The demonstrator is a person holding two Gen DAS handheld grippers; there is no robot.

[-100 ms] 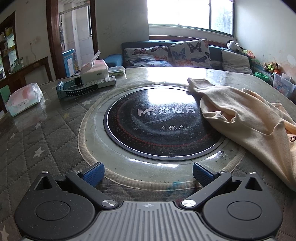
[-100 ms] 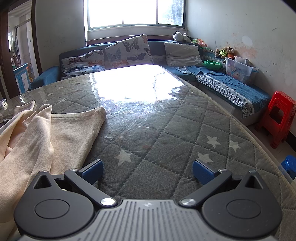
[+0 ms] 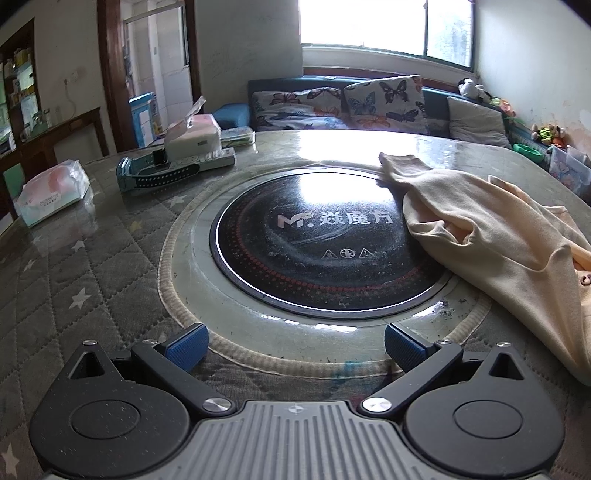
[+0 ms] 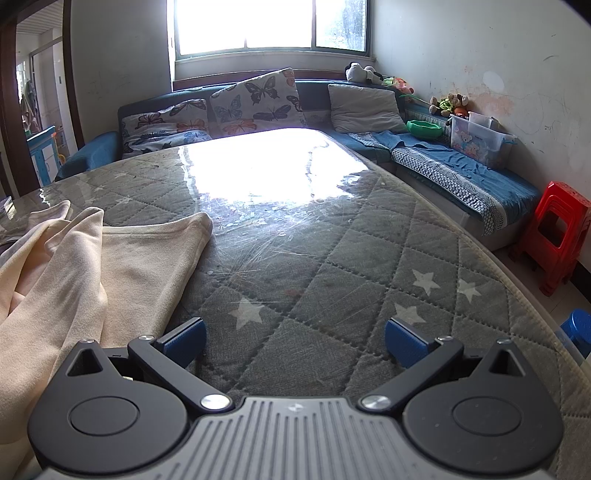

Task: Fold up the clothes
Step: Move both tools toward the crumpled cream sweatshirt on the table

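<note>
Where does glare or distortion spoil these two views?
Left wrist: window blown out, its reflection whitens the cooktop top; garment stays readable. Right wrist: window glare washes out the far table cover. Both: fisheye bends edges, dark corners; grippers sharp.

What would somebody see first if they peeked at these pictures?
Probably the big round black glass cooktop sunk into the middle of the quilted grey star-patterned table cover. Next, the rumpled cream-coloured cloth garment lying to its right, one end draped over the cooktop's edge. Both open tongs, left and right, hold nothing.
</note>
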